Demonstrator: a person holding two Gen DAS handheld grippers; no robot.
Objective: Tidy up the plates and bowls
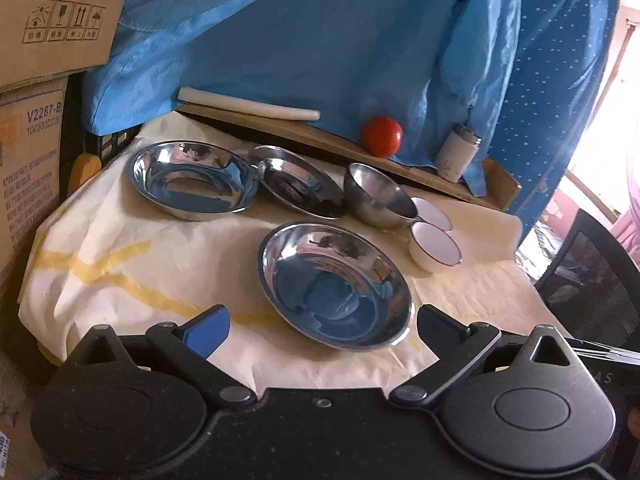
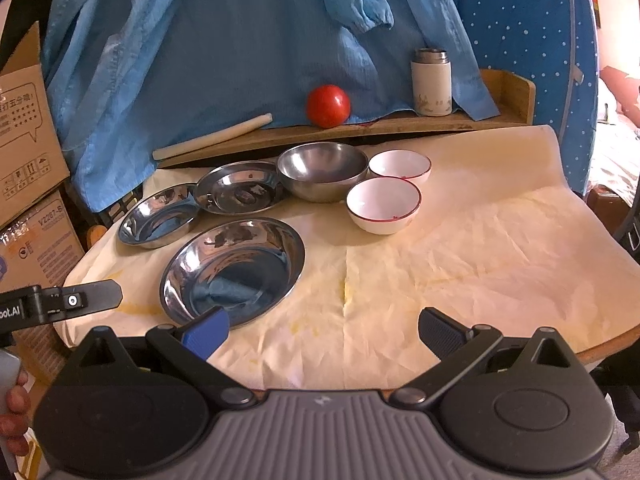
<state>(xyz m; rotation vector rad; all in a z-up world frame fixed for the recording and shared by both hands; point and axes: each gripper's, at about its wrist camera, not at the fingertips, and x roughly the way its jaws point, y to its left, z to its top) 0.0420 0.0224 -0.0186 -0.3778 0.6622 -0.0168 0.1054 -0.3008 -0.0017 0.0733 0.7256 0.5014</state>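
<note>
The counter (image 2: pixel 500 240), covered with creased cream paper, fills the centre of both views. Blue cloth (image 2: pixel 240 40) hangs across the upper frame, with cardboard boxes (image 1: pixel 44 12) stacked at the left edge.

Dishware, largest first:
- Nearest steel plate (image 2: pixel 234 270): lower centre-left of the right wrist view, apart from the others, just ahead of the left gripper (image 1: pixel 322 326).
- Two further steel plates (image 2: pixel 158 216) and (image 2: pixel 240 192): mid-left, rims overlapping or touching.
- Steel bowl (image 2: pixel 322 172): centre, against the second plate.
- Two white bowls with red rims (image 2: pixel 384 204) and (image 2: pixel 400 166): right of the steel bowl, touching each other.

On the wooden shelf (image 2: pixel 508 92) behind: a white rolled tube (image 2: pixel 212 138) at left, a tomato (image 2: pixel 328 106) at centre, a white flask (image 2: pixel 431 82) at right.

Left gripper: jaws released, holding nothing. Right gripper (image 2: pixel 324 330): jaws released, holding nothing, over bare paper in the lower frame.
</note>
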